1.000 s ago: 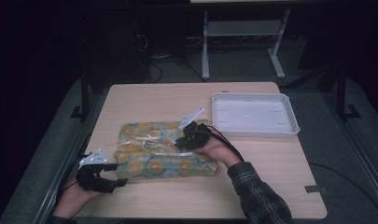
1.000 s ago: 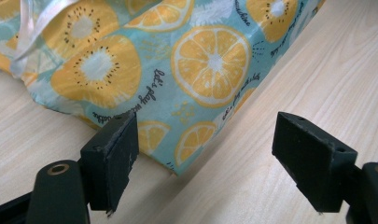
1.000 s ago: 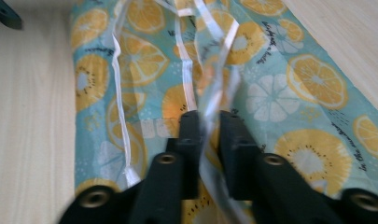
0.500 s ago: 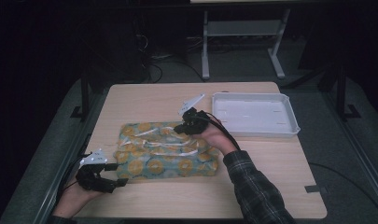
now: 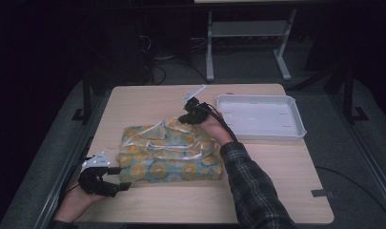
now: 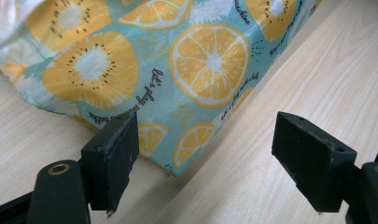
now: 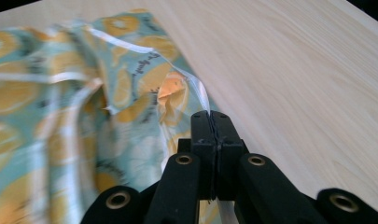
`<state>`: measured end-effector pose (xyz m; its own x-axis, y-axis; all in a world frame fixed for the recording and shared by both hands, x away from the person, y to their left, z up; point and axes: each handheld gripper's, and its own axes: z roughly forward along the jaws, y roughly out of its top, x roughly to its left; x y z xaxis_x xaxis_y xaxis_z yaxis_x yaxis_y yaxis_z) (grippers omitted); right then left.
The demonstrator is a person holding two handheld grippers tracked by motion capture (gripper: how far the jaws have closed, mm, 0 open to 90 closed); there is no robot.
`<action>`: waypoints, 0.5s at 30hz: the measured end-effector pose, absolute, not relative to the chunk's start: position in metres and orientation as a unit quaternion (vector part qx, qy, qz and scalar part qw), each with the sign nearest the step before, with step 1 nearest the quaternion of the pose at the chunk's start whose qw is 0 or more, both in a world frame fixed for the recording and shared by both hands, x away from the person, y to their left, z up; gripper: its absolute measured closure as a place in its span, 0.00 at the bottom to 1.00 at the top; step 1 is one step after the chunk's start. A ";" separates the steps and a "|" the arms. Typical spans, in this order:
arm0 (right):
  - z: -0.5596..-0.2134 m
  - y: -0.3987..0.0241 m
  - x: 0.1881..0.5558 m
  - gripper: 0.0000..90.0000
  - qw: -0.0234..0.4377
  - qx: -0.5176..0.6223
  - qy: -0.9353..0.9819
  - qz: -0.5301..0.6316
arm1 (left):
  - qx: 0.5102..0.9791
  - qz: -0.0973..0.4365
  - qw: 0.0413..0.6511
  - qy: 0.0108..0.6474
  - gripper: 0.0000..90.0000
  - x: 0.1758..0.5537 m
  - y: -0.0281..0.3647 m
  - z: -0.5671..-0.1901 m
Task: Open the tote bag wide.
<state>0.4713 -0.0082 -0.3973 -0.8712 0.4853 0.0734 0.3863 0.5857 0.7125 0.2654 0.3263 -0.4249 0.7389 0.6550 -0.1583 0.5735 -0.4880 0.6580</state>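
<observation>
The fruit-print bag (image 5: pixel 170 153) is lying flat mid-table (image 5: pixel 276 191), its long axis running left to right. The right gripper (image 5: pixel 187 114) is pinching the bag's far edge, jaws clamped on the film. The left gripper (image 5: pixel 115 179), jaws spread, is sitting at the near-left corner. A white tray (image 5: pixel 295 119) is sitting far right; the room behind is dark.

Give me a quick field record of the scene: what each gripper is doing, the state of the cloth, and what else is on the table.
work item: fruit-print cloth, teal with orange slices, lying rumpled on the table
right gripper: jaws shut on a far edge of the cloth, which is lifted into a fold there
left gripper: jaws open, either side of the cloth's near corner, pads not pressing it
white tray: at the table's far right, apart from the cloth, nothing seen in it
likely next: the pinched edge gets drawn across, a guess
</observation>
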 end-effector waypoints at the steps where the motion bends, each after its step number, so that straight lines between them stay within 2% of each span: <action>1: -0.399 -0.008 0.475 0.98 0.064 0.256 0.887 0.378 | 0.861 0.056 0.358 0.356 0.25 0.266 0.326 -0.425; 9: -0.419 -0.005 0.494 0.95 0.065 0.282 0.890 0.351 | 0.860 0.054 0.359 0.359 0.25 0.267 0.327 -0.425; 10: -0.422 -0.005 0.496 0.92 0.067 0.282 0.890 0.352 | 0.861 0.055 0.359 0.357 0.25 0.267 0.327 -0.425; 15: -0.415 -0.012 0.490 0.66 0.056 0.297 0.874 0.380 | 0.863 0.058 0.355 0.356 0.25 0.267 0.329 -0.425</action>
